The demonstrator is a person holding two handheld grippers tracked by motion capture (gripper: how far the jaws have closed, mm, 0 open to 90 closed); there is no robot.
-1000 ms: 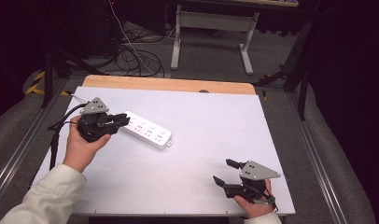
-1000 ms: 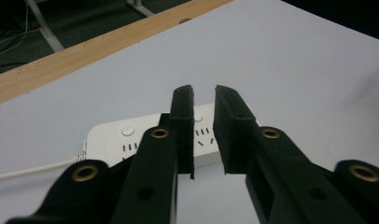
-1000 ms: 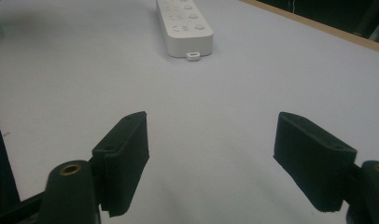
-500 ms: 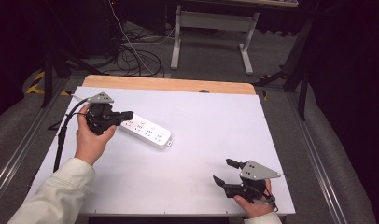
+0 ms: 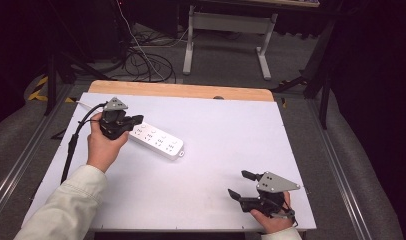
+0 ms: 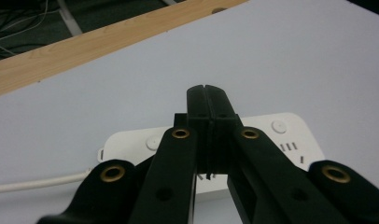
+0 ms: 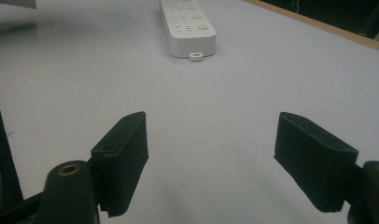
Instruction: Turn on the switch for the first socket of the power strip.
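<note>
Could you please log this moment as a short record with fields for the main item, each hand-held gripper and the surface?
Item: white power strip, lying flat
Left hand-held gripper: jaws shut with nothing between them, tips over the strip's cable end
Right hand-held gripper: jaws open, empty, near the table's front right corner
Surface: white table

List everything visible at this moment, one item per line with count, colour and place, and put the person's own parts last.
power strip: one, white, left-centre of the table, lying at a slant
power strip cord: one, white, running off the strip's near-left end
table: one, white top with a wooden strip along the far edge
cables: a tangle, black and white, on the floor beyond the table
desk frame: one, grey, on the floor at the back
left gripper: one, black, jaws shut, over the strip's left end
right gripper: one, black, jaws open, near-right corner of the table
sleeve: one, cream, lower left
</note>
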